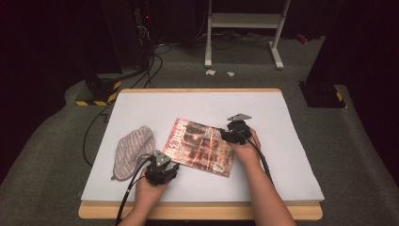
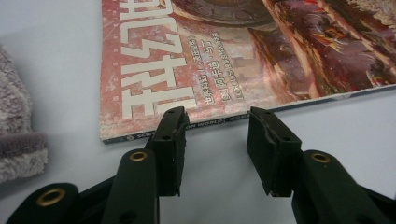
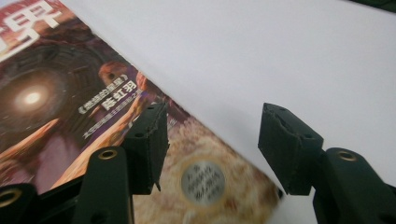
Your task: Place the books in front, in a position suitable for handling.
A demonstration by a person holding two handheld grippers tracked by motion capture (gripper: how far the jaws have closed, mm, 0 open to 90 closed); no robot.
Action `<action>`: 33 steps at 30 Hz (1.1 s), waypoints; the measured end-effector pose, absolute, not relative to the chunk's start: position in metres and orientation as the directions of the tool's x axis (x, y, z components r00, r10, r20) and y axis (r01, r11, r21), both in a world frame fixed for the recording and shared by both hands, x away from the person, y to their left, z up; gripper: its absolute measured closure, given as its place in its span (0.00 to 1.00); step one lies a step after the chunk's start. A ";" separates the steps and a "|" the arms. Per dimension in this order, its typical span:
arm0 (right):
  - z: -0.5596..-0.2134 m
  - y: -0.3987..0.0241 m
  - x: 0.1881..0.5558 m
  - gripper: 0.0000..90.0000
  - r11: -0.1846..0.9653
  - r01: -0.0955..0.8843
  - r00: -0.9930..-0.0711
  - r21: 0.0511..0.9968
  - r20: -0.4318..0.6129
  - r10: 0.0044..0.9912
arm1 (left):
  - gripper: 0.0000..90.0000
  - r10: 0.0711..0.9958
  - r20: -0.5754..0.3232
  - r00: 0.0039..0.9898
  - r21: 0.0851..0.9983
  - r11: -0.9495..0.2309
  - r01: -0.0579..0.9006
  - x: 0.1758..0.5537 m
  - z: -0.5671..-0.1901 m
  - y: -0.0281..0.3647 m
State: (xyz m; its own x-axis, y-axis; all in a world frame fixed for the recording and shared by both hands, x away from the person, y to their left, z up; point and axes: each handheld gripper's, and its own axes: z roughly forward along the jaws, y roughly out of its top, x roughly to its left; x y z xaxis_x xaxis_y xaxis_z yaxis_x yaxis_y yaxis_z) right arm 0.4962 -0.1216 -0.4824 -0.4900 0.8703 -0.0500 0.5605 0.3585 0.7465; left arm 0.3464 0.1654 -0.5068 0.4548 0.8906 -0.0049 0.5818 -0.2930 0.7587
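Magazine (image 1: pixel 201 147) lies flat, skewed, mid counter (image 1: pixel 282 141) on the white sheet. Left gripper (image 1: pixel 162 165) sits at its near-left edge; in the left gripper view its jaws stand apart just at the spine edge of the magazine (image 2: pixel 224 56), nothing between the pads, not clamping. Right gripper (image 1: pixel 234 133) is over the magazine's right edge; in the right gripper view its jaws gape open above the cover corner (image 3: pixel 140 154), one jaw over the cover, the other over bare white sheet. Grey striped cloth (image 1: pixel 133 149) lies just left of the magazine, near the left gripper.
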 end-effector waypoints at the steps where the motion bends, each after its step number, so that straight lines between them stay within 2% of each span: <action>1: -0.486 -0.119 0.502 0.46 0.368 0.573 -0.496 0.733 -0.047 0.867 | 0.63 0.891 -0.004 0.455 0.758 -0.294 0.582 0.347 -0.507 0.165; 3: -0.491 -0.117 0.506 0.46 0.382 0.591 -0.507 0.710 -0.041 0.861 | 0.63 0.891 -0.004 0.454 0.758 -0.294 0.582 0.348 -0.507 0.165; 6: -0.496 -0.124 0.505 0.46 0.332 0.627 -0.517 0.705 0.058 0.854 | 0.65 0.894 -0.005 0.449 0.760 -0.288 0.582 0.350 -0.507 0.166; 10: -0.499 -0.131 0.487 0.46 0.318 0.620 -0.509 0.718 0.059 0.859 | 0.64 0.900 0.002 0.436 0.758 -0.286 0.586 0.358 -0.507 0.169; 22: -0.500 -0.145 0.385 0.47 0.337 0.595 -0.529 0.730 0.040 0.847 | 0.67 0.928 0.017 0.371 0.764 -0.251 0.595 0.389 -0.506 0.176; 27: -0.502 -0.141 0.357 0.47 0.343 0.572 -0.549 0.745 0.037 0.835 | 0.60 0.909 -0.007 0.417 0.785 -0.254 0.566 0.372 -0.500 0.173; 33: -0.501 -0.138 0.352 0.47 0.346 0.576 -0.548 0.740 0.035 0.836 | 0.52 0.861 -0.120 0.495 0.766 -0.237 0.597 0.346 -0.500 0.164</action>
